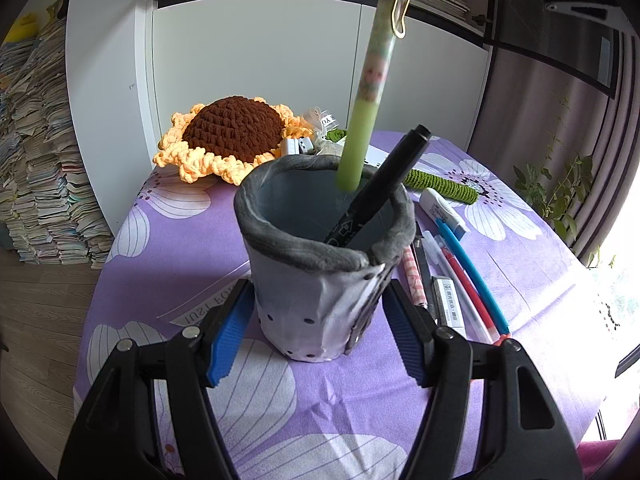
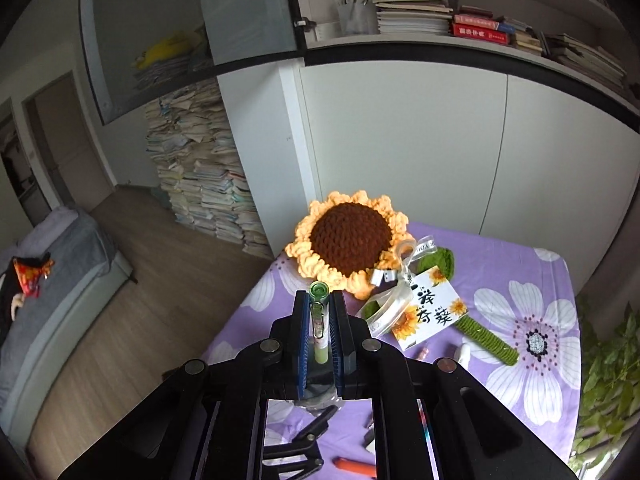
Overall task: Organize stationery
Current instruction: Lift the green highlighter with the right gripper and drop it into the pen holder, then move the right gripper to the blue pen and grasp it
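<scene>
Holder (image 1: 320,280): 1 marker (image 1: 380,188); L tool (image 1: 316,336) spread beside; R tool (image 2: 320,344) grips green pen (image 1: 368,92).

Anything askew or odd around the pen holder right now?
Minor only: the grey pen holder has a slumped, uneven fabric rim, and the black marker inside leans hard against it. Several pens lie loose beside it. No spills or damage visible.

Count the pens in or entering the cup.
2: a black marker leaning inside the cup, and a green pen held by the right claw, tip just inside. Deeper ones may be hidden.
</scene>
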Tool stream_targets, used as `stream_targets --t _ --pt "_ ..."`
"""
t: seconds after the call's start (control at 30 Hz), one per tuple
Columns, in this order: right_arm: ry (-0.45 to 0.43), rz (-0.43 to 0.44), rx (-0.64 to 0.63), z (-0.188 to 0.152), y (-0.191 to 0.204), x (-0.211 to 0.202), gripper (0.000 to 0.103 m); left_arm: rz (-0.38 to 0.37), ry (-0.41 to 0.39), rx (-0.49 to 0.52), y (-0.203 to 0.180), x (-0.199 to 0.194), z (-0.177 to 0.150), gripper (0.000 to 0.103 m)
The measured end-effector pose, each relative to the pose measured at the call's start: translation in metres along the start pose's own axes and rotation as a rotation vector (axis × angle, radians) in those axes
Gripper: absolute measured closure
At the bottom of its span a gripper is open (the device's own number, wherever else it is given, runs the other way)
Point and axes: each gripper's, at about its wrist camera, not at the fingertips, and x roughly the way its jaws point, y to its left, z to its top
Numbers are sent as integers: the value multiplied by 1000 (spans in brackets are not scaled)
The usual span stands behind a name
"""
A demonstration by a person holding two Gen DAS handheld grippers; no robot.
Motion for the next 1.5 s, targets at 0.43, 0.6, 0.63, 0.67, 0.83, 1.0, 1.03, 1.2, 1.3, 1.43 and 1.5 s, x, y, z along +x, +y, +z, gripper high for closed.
stream_targets --t 0.43,0.6,0.63,0.67,0.83,1.0,1.03,1.2,1.3,1.43,1.5 --pt "197 12 46 -26 -14 60 92 0 0 0 0 0 0 37" --pt "233 36 80 -31 -20 67 92 0 0 0 0 0 0 37" --pt "235 44 88 -32 -21 67 92 0 0 0 0 0 0 37" --pt "238 53 91 -32 -23 66 92 0 1 0 0 0 0 37" --pt "180 61 104 -31 -36 36 92 0 3 -1 -1 1 -1 37" --pt "122 -55 113 -43 -62 4 92 2 6 1 -4 3 -3 37" --pt "142 -97 109 -50 -67 6 92 2 6 1 -3 2 -3 37" --pt "319 -184 159 -98 -97 42 92 1 6 0 -3 3 -3 37" --pt "381 -166 225 -123 -110 57 92 1 6 0 -3 3 -3 37" --pt "402 -126 243 -134 -112 62 90 1 6 0 -4 3 -3 37" --pt "408 -129 243 -135 -111 63 87 1 6 0 -3 3 -3 37"
